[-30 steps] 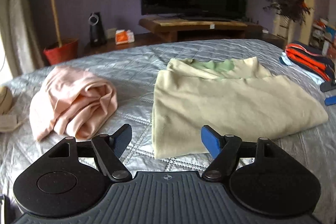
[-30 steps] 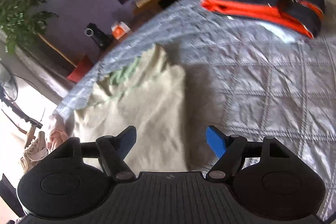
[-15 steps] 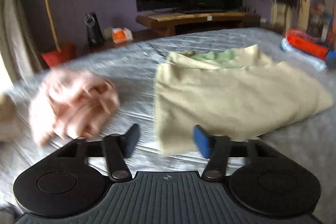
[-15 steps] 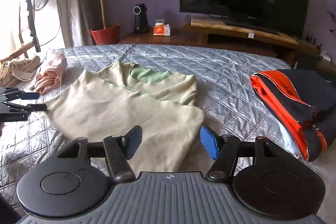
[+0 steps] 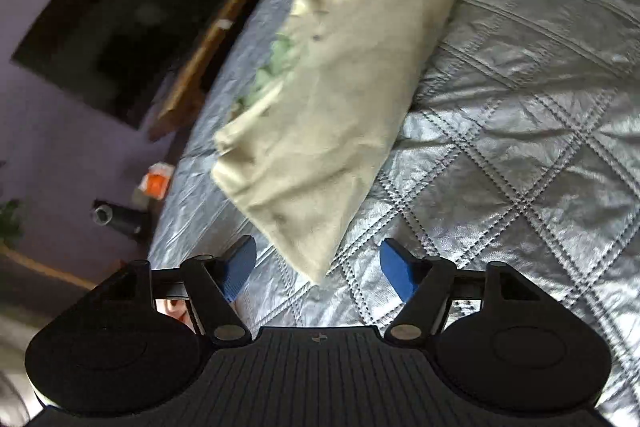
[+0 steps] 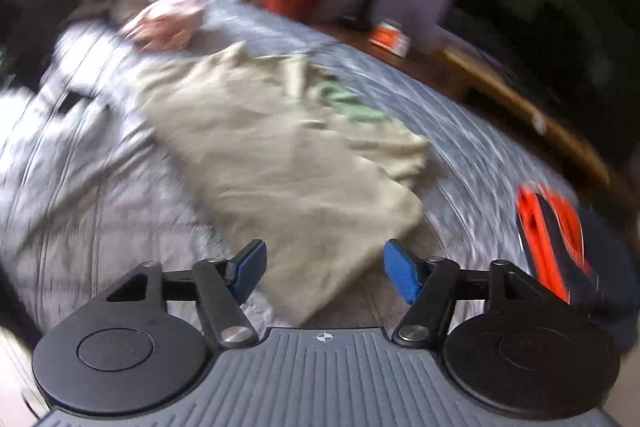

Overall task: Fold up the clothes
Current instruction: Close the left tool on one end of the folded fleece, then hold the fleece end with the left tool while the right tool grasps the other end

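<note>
Lying folded on the quilted bedspread (image 5: 520,147), cream garment (image 5: 340,87); left claw (image 5: 318,269) and right claw (image 6: 324,273) both spread, empty.

A bed (image 5: 520,163) under a silver quilted cover fills most of both views. Beyond it, toward 10 o'clock in the left wrist view, a dark television (image 5: 120,23) hangs on a purple wall (image 5: 60,155) above a low wooden stand (image 5: 208,55). In the blurred right wrist view, a red plant pot (image 6: 288,1) sits at 12 o'clock, with bright daylight at 11 o'clock.
</note>
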Available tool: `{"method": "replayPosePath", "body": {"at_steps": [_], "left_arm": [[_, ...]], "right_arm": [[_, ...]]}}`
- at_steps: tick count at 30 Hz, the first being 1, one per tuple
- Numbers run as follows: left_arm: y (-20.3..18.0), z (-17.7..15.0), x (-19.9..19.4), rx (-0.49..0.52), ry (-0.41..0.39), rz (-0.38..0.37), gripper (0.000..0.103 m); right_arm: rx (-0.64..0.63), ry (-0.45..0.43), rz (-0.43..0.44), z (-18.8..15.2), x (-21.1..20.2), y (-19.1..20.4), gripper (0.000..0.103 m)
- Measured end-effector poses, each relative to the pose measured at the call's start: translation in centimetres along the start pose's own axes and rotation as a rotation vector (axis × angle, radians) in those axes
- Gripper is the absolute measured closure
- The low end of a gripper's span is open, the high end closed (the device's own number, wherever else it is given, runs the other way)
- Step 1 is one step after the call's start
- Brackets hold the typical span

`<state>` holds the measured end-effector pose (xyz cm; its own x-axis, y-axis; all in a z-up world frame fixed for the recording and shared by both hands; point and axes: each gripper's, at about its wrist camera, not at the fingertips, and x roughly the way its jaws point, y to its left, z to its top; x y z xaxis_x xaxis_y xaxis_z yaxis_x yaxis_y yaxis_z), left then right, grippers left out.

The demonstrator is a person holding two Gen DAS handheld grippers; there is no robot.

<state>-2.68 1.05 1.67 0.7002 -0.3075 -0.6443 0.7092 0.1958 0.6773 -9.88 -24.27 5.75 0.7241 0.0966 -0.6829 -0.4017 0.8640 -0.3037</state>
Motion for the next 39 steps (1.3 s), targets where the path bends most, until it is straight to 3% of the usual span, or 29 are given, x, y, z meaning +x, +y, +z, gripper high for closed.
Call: {"method": "replayPosePath", "body": {"at_steps": [2, 6, 10, 14, 15, 17, 19, 21, 24, 26, 27, 28, 30, 32, 35, 36, 37, 38, 39], "left_arm": [[0.7, 0.0, 0.5, 0.027, -0.008, -0.037, 0.027], [1.5, -0.6, 1.2, 0.101, -0.053, -0.111, 0.023], [1.8, 0.0, 2.0, 0.18, -0.06, -0.141, 0.011], [2.0, 0.4, 2.4, 0.233, -0.058, -0.183, 0.011], [2.1, 0.5, 2.4, 0.244, -0.057, -0.195, 0.014], [2.3, 0.7, 2.5, 0.255, -0.047, -0.232, 0.03], [2.5, 0.9, 2.6, 0.251, -0.023, -0.292, 0.057], [1.8, 0.6, 2.9, 0.304, -0.003, -0.261, 0.081], [1.4, 0.2, 3.1, 0.328, 0.006, -0.232, 0.081], [1.1, -0.1, 2.9, 0.342, -0.004, -0.216, 0.077], [0.8, -0.2, 2.8, 0.363, -0.013, -0.179, 0.065], [0.5, -0.2, 2.8, 0.388, -0.024, -0.132, 0.045], [0.0, -0.2, 3.1, 0.424, -0.048, -0.033, 0.022], [0.0, -0.1, 3.2, 0.425, -0.049, -0.026, 0.022], [0.1, 0.0, 3.3, 0.413, -0.04, -0.061, 0.039], [-0.1, 0.0, 3.3, 0.411, -0.032, -0.079, 0.053], [-0.4, 0.0, 3.5, 0.408, -0.022, -0.098, 0.079], [-0.6, -0.1, 3.6, 0.405, -0.012, -0.117, 0.092], [-0.9, -0.1, 3.6, 0.411, -0.013, -0.114, 0.098]], "right_arm": [[-0.077, -0.007, 0.015, 0.1, 0.1, 0.9, 0.038], [-0.113, -0.008, 0.028, -0.2, 0.6, 1.2, 0.038], [-0.161, -0.016, 0.018, -0.4, 1.0, 1.4, 0.037], [-0.308, -0.025, 0.015, -0.9, 1.3, 2.8, 0.037], [-0.336, -0.023, 0.022, -1.1, 1.4, 3.1, 0.037], [-0.333, -0.033, 0.028, -1.2, 1.4, 3.2, 0.038], [-0.313, -0.04, 0.03, -1.1, 1.5, 3.0, 0.038], [-0.301, -0.04, 0.034, -1.1, 1.5, 3.0, 0.038], [-0.295, -0.037, 0.048, -1.1, 1.4, 3.0, 0.038], [-0.3, -0.031, 0.055, -1.3, 1.4, 3.0, 0.038], [-0.294, -0.032, 0.054, -1.3, 1.4, 2.9, 0.038], [-0.282, -0.033, 0.055, -1.3, 1.5, 2.8, 0.038], [-0.255, -0.043, 0.051, -1.2, 1.6, 2.6, 0.038], [-0.254, -0.052, 0.04, -1.2, 1.7, 2.6, 0.037], [-0.302, -0.045, 0.014, -1.2, 2.1, 2.9, 0.036], [-0.317, -0.039, 0.008, -1.3, 2.3, 2.9, 0.036], [-0.326, -0.041, -0.002, -1.4, 2.3, 2.9, 0.037], [-0.333, -0.044, -0.02, -1.5, 2.4, 3.0, 0.037], [-0.339, -0.036, -0.025, -1.6, 2.5, 3.0, 0.037]]}}
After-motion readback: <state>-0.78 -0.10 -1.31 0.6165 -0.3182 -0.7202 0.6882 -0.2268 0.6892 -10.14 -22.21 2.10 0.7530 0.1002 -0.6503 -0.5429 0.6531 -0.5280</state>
